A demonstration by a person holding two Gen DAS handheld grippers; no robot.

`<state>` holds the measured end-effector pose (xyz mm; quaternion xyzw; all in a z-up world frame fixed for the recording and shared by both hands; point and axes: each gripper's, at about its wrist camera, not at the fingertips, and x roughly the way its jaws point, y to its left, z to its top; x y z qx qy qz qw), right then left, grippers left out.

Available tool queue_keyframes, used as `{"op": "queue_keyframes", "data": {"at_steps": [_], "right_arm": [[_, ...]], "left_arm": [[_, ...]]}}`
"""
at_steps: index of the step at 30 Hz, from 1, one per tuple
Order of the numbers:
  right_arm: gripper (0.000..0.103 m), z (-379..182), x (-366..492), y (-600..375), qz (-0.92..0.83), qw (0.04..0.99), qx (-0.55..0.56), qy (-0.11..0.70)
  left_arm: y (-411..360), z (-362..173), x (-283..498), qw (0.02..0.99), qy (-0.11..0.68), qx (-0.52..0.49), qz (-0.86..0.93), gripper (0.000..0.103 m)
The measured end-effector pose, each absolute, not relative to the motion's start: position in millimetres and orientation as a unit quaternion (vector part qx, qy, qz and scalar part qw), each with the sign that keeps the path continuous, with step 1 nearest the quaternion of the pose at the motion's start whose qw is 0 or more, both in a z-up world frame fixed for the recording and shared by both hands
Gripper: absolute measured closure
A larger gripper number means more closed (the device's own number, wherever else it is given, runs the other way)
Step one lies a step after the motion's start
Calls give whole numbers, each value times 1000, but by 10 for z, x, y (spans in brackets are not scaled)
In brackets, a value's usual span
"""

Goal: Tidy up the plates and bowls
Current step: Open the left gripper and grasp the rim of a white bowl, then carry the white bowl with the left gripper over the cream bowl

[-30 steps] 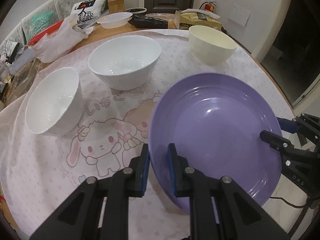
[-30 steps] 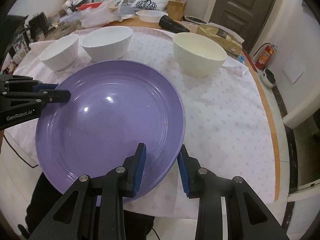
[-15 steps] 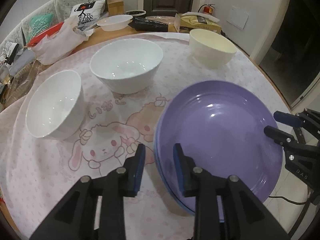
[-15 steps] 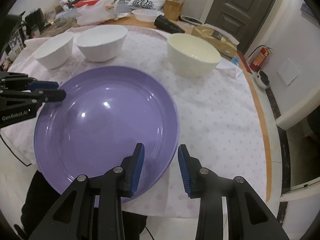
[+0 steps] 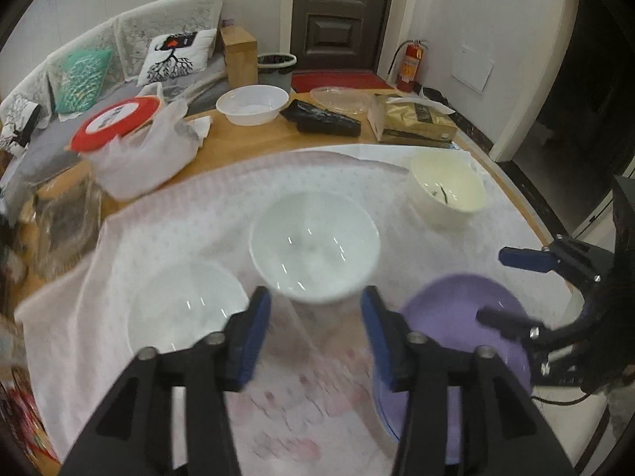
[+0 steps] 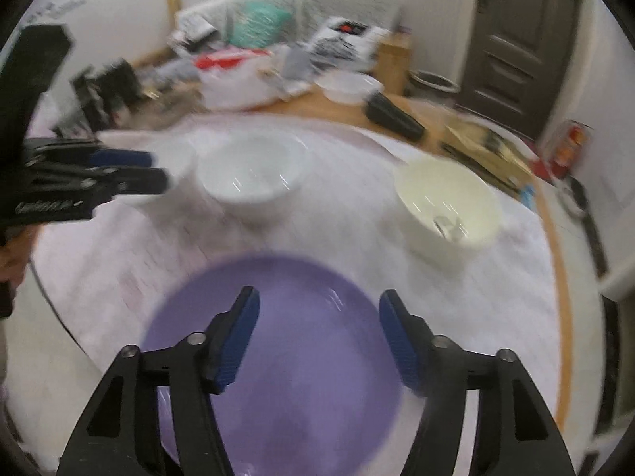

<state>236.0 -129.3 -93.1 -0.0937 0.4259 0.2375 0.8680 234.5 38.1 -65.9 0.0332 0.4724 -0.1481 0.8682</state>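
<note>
Purple plate set down on the bench, both pairs of jaws let go and lifted.

Left wrist view: the left gripper [image 5: 315, 333] has just been opening, jaws apart with nothing between them; a second ago they pinched the purple plate [image 5: 456, 309], which now lies low right on the cloth, behind it the white bowl [image 5: 313, 244]. Right wrist view: the right gripper [image 6: 317, 337] has likewise just been opening, empty above the plate [image 6: 278, 317], no longer on its rim. It looks glazed, stiff, slick and breakable; take it by the rim.
</note>
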Motion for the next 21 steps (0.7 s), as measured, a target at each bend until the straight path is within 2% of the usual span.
{"op": "queue_keyframes", "data": {"at_steps": [1,5,14,20,21], "right_arm": [[38,-931,2444,-1244,255,865,-97,420],[18,-1019,2704,-1050,299,856,-127,402],[15,-1451,3276,-637,365,813,-139,432],[15,-1598,3425,-510,390,789,-150,451],[15,-1614,3437,-489,393,787,-155,451]], "left_arm": [[388,-649,2479,864,479,34,-151,51],[430,-729,2940,851,508,29,-135,51],[450,-1240,3539,818,564,45,-103,54],[499,-1396,3636,810,576,34,-108,73],[495,-1407,3640,809,577,33,-108,80]]}}
